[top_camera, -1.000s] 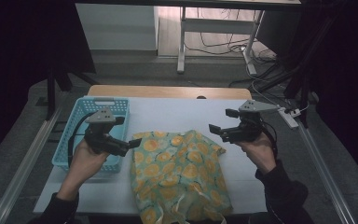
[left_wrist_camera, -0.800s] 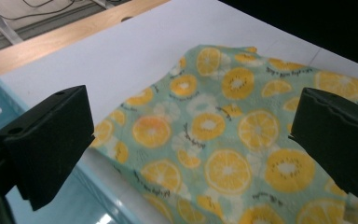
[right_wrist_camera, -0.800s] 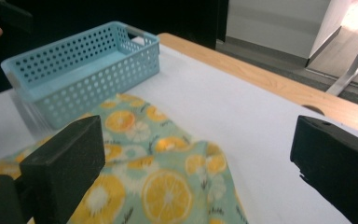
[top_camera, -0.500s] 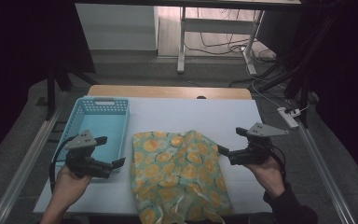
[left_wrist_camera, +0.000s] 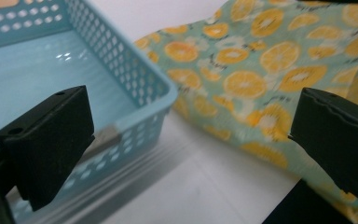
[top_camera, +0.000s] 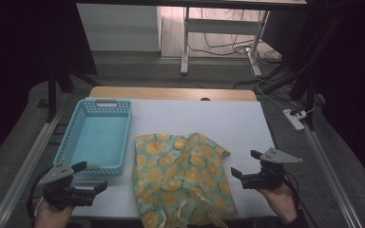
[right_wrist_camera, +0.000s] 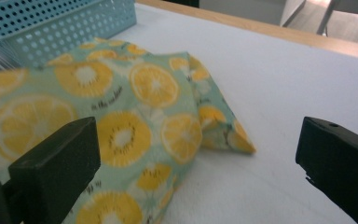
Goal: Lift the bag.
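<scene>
A person's two hands sit low at the near edge of the white table (top_camera: 228, 118), each carrying a two-jaw gripper aimed inward at a crumpled green cloth printed with orange slices (top_camera: 183, 178) that lies between them, its near hem spilling over the table's front edge. The left gripper (top_camera: 94, 176) — jaws spread wide, nothing between them — hovers just in front of the light blue basket (top_camera: 123, 142), which stands empty beside the cloth's left side. The right gripper (top_camera: 244, 164), held level in a hand (top_camera: 278, 199) at the table's near right corner, has its jaws wide apart after just opening — empty, near the cloth's right edge but not touching it
</scene>
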Tool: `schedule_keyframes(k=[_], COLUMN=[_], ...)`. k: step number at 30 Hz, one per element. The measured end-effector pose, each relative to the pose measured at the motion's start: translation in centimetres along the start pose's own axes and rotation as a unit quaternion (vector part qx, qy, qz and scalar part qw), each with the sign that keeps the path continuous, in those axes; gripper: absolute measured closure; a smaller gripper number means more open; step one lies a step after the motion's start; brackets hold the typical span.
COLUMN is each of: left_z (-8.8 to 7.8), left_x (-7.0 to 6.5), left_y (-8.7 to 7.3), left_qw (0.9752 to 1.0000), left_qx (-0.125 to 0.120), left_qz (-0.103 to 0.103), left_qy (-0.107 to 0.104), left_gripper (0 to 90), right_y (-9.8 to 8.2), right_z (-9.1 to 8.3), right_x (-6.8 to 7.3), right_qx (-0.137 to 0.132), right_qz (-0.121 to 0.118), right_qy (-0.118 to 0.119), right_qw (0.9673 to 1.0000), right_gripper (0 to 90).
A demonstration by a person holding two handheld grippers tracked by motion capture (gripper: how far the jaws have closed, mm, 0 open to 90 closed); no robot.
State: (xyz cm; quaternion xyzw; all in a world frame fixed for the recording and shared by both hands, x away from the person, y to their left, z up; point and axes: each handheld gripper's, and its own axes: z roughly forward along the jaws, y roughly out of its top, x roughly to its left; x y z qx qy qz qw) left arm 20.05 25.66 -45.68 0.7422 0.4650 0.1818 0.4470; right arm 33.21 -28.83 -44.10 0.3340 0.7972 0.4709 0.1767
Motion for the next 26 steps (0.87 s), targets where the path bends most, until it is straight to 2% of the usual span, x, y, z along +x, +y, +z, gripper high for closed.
schedule_keyframes(k=[6,10,13,15,18,19,23,26], left_z=[-0.6,-0.4,0.0,0.2,0.7,0.7,0.9,1.0], left_x=[0.0,0.5,0.8,1.0,1.0,1.1,1.1,1.1], left_y=[-3.1,-5.0,-5.9,-6.3,-6.9,-6.9,-6.9,-6.8], left_qw=[0.9996,0.9987,0.9968,0.9961,0.9925,0.9923,0.9908,0.9908], left_qx=[0.016,0.030,0.052,0.061,0.093,0.096,0.110,0.111], left_qz=[-0.011,-0.026,-0.021,-0.023,-0.012,-0.012,-0.017,-0.016], left_qy=[0.023,0.033,0.057,0.060,0.079,0.079,0.077,0.076], left_gripper=[0.0,0.0,0.0,0.0,0.0,0.0,0.0,0.0], right_y=[-2.7,-4.4,-5.3,-5.9,-6.8,-7.0,-7.0,-7.0], right_z=[-0.3,-0.6,-0.8,-1.0,-1.0,-1.1,-1.3,-1.1], right_x=[0.0,0.0,0.0,0.0,0.2,0.2,0.3,0.3], right_qx=[0.021,0.038,0.046,0.052,0.069,0.075,0.074,0.082], right_qz=[0.015,0.019,0.026,0.031,0.023,0.023,0.025,0.022], right_qy=[-0.007,-0.019,-0.026,-0.026,-0.035,-0.035,-0.036,-0.036], right_qw=[0.9996,0.9989,0.9983,0.9978,0.9968,0.9963,0.9963,0.9957], right_gripper=[0.0,0.0,0.0,0.0,0.0,0.0,0.0,0.0])
